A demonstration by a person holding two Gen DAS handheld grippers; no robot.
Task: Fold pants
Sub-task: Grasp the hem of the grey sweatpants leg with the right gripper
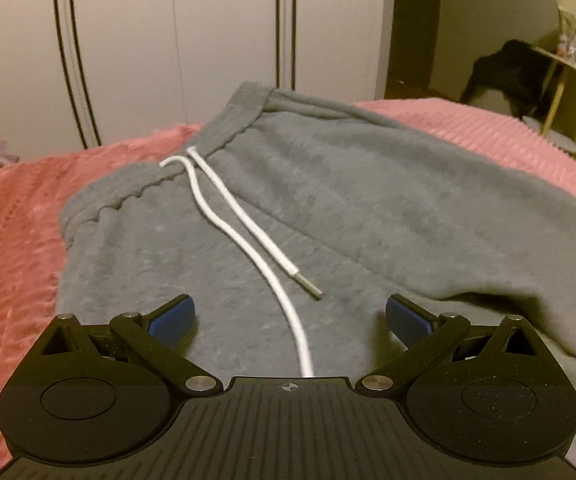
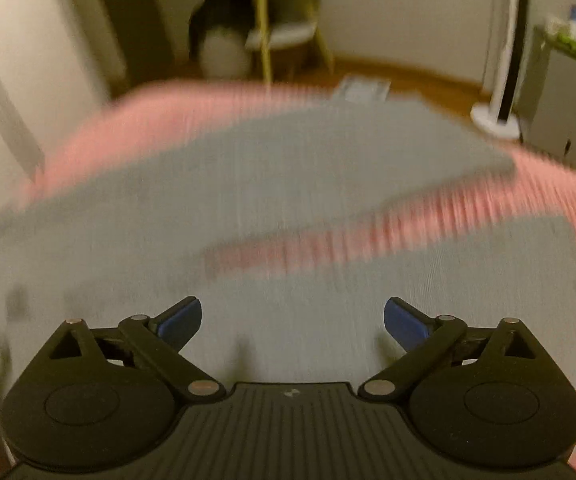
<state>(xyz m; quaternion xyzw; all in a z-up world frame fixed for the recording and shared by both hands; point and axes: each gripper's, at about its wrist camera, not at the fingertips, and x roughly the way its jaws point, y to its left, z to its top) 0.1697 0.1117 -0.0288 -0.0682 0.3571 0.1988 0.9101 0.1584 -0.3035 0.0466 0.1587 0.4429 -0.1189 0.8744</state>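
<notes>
The gray pants [image 1: 328, 208] lie flat on the pink bed cover [image 1: 11, 240], waistband toward its far edge. The left gripper [image 1: 290, 316] and right gripper [image 2: 292, 318] hang over them, fingers spread wide, holding nothing.

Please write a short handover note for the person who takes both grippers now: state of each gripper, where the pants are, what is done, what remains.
Left gripper: open, holds nothing, just above the pants near the waistband. The white drawstring lies loose between its fingers.
Right gripper: open, holds nothing, over the leg end of the pants. This view is blurred by motion.
Pants: spread on the pink blanket; the two legs lie apart, with a strip of blanket between them.
Done: pants seem only laid out; no fold seen.
Left: bring one leg onto the other, then fold along the length. Perhaps tuck the drawstring first.
</notes>
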